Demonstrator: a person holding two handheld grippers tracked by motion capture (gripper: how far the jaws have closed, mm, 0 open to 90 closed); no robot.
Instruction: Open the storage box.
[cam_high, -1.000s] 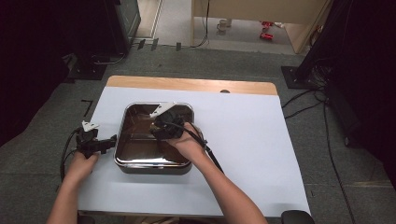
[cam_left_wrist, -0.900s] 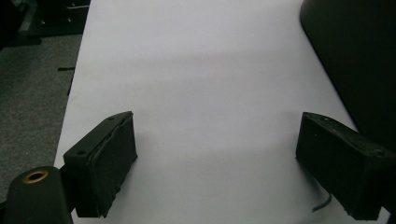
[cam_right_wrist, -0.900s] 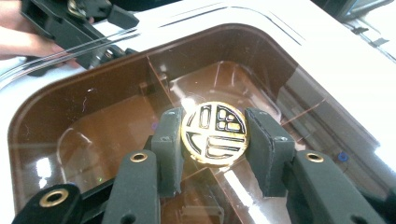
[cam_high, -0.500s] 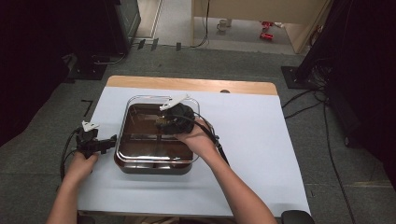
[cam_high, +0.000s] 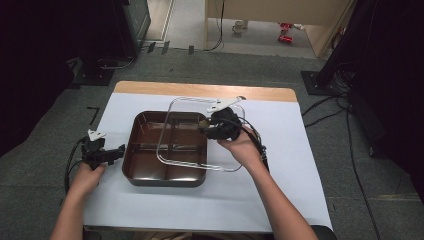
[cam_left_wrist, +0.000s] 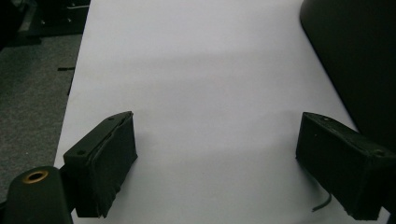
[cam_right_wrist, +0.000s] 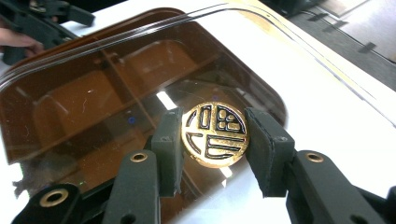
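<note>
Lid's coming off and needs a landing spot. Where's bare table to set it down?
Widest bare patch: white table cover right of the brown tray, out to its right edge. A near strip in front of the tray, between the forearms. Crowded: left, where the left gripper sits beside the tray; the right gripper holds the clear lid over it.

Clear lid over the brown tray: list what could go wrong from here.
1. The right tongs hold the clear lid by its round gold knob alone; the wide lid hangs tilted, so it might swing or twist out of the grip.
2. The lid partly overlaps the brown tray; its low edge may catch the tray's rim and drag it.
3. The left tongs sit open beside the tray, not gripping it, so nothing would hold it steady.
</note>
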